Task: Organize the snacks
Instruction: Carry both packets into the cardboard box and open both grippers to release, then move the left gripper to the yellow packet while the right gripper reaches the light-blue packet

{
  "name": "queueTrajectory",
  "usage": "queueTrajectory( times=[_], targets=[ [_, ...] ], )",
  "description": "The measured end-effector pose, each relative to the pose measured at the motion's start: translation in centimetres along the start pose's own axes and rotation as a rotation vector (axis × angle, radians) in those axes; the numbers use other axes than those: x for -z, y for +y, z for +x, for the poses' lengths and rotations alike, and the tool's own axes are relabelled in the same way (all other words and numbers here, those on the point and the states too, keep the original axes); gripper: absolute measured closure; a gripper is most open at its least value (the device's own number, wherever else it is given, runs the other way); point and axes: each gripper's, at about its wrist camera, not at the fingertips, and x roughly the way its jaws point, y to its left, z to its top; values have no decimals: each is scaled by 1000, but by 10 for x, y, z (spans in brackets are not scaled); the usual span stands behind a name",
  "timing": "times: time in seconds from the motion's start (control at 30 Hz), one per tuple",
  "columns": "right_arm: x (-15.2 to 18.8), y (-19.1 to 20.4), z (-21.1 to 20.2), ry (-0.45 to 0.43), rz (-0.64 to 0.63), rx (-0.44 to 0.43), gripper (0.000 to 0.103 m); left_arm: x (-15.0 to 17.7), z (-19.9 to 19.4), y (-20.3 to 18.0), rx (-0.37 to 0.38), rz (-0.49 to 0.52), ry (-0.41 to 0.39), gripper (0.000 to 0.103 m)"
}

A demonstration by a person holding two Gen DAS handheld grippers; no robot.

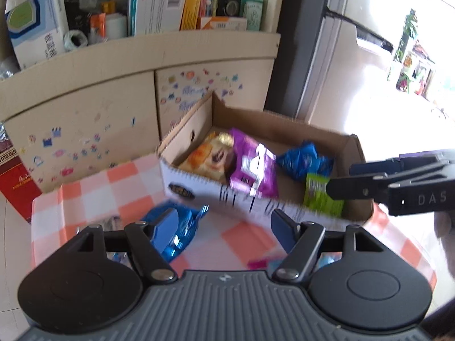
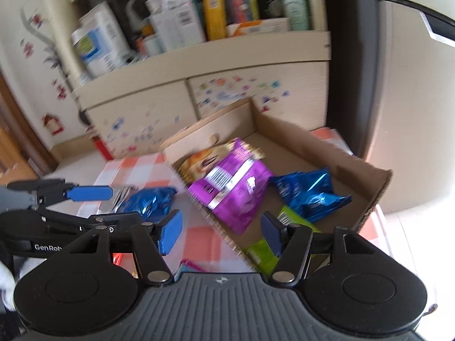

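A shallow brown cardboard tray box (image 1: 352, 147) with a white printed front wall stood on a table under an orange-and-white checked cloth (image 1: 113, 187), and it already held four snacks: an orange-and-gold foil biscuit packet (image 1: 204, 153) at the far left, a glossy purple foil pouch (image 1: 253, 167) lying partly over it, a crinkled blue foil bag (image 1: 307, 160) to the right, and a flat lime-green wrapper (image 1: 320, 199) against the near wall. Another shiny blue foil packet (image 2: 150, 199) lay outside the box on the cloth, just beside its left wall, and looked like the next item to be put away. The left gripper (image 1: 224, 227) hovered over that packet with its blue pads spread and nothing between them. The right gripper (image 2: 221, 234) hung above the near corner of the box, jaws likewise apart and empty, the green wrapper just beneath. The loose packet would probably be light, puffy and slippery, its foil crumpling and its contents easily crushed. A gentle pinch across the sealed, crimped end, or a shallow hold over the narrower middle, seemed the safer way to take it. Small pink and blue scraps (image 1: 257, 262) near the table's front edge were too blurred to identify.
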Motion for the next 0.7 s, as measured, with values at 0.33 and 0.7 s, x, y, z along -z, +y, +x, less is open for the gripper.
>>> queueTrajectory(
  times=[0.33, 0.7],
  targets=[
    [23, 28, 8, 102, -171, -120, 28, 37, -13, 15, 14, 20, 94, 29],
    [49, 39, 21, 216, -301, -157, 26, 71, -25, 26, 29, -20, 197, 28]
  ],
)
